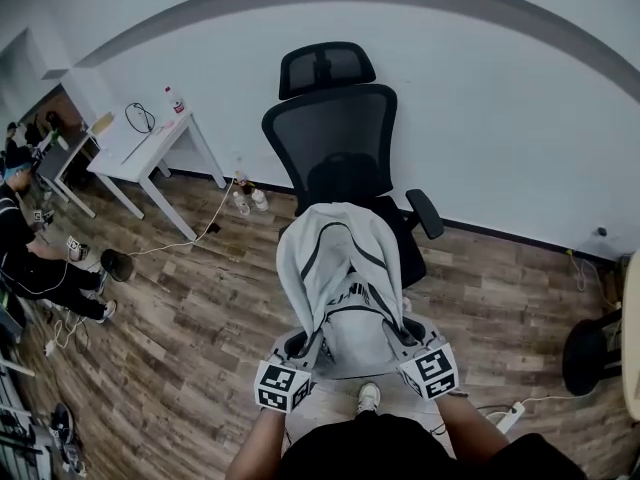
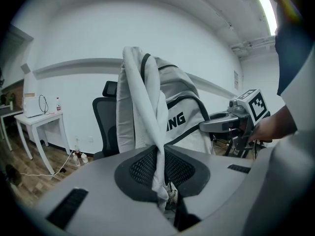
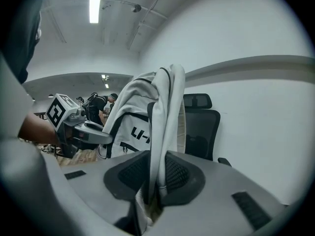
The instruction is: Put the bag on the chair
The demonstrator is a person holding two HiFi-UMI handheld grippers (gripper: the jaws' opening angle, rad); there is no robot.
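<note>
Left gripper view is showing us the left tongs [image 2: 161,180] pressed almost together on a fold of white strap [image 2: 147,117] running between their mesh pads. On the other side, the right tongs [image 3: 153,181] are pinching a thicker bunch of strap fabric [image 3: 165,122], so their jaws are standing a little wider.

From both grips the bag [image 1: 340,268], pale grey with black trim and lettering, is stretching straight ahead of us. We are holding it by its near end, and its long axis is running away from us toward the backrest of the chair [image 1: 335,138]. From the head view, the two tongs are sitting side by side and level, with neither one clearly nearer the chair.

The bag is covering the seat from our angle, so we are not able to tell whether it is resting there or hanging just above. One armrest [image 1: 425,213] is showing just beside the bag's right edge. We are judging that the coming move calls for going forward and down along that same axis. A white worktop [image 1: 140,138] is standing well apart at the left on the wooden floor [image 1: 180,308].
</note>
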